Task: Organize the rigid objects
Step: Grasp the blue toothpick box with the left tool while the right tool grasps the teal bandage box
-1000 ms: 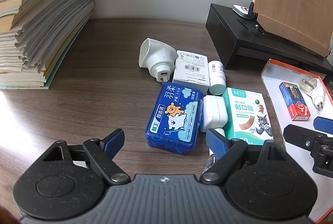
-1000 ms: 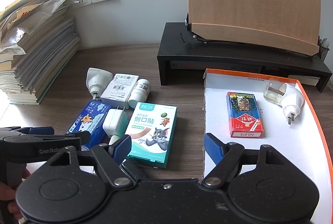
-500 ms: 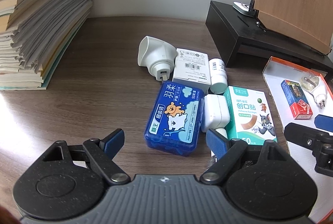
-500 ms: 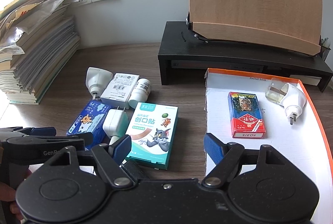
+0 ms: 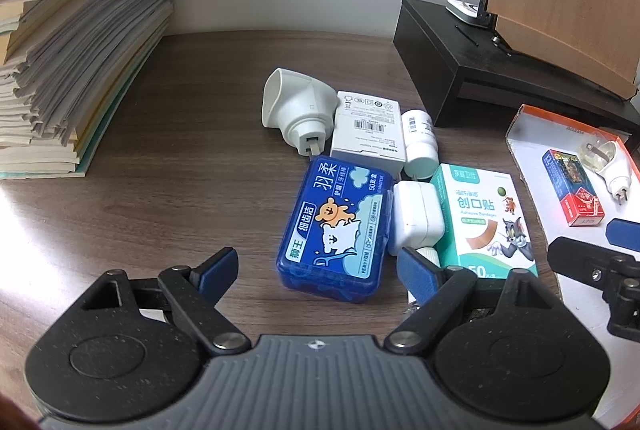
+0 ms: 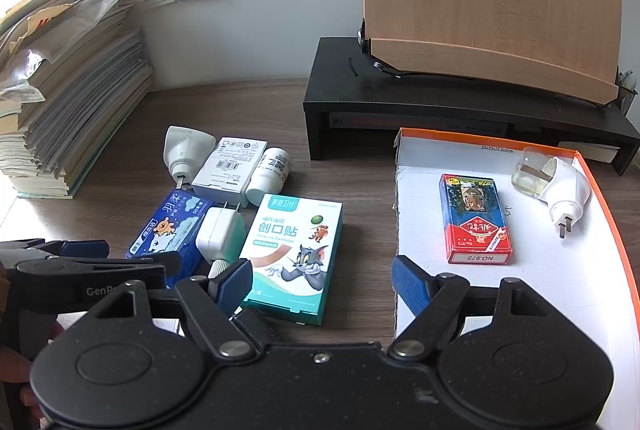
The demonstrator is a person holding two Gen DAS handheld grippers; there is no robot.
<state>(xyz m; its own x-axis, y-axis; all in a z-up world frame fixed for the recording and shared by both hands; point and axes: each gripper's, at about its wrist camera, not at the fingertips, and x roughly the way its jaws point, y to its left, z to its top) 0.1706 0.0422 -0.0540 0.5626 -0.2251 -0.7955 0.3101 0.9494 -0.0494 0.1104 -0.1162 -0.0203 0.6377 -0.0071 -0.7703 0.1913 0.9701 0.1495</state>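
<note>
On the desk (image 5: 160, 190) a white tray (image 6: 560, 290) with an orange rim holds a card pack (image 6: 474, 218) and a plug-in (image 6: 560, 186). Left of it lie a bandage box (image 6: 296, 250), a blue floss case (image 5: 336, 226), a white charger (image 5: 416, 218), a carton (image 5: 366, 130) and a bottle (image 5: 418, 138). The left gripper (image 5: 316, 270) is opening around the floss case without touching it. The right gripper (image 6: 324, 282) gapes, empty.
</note>
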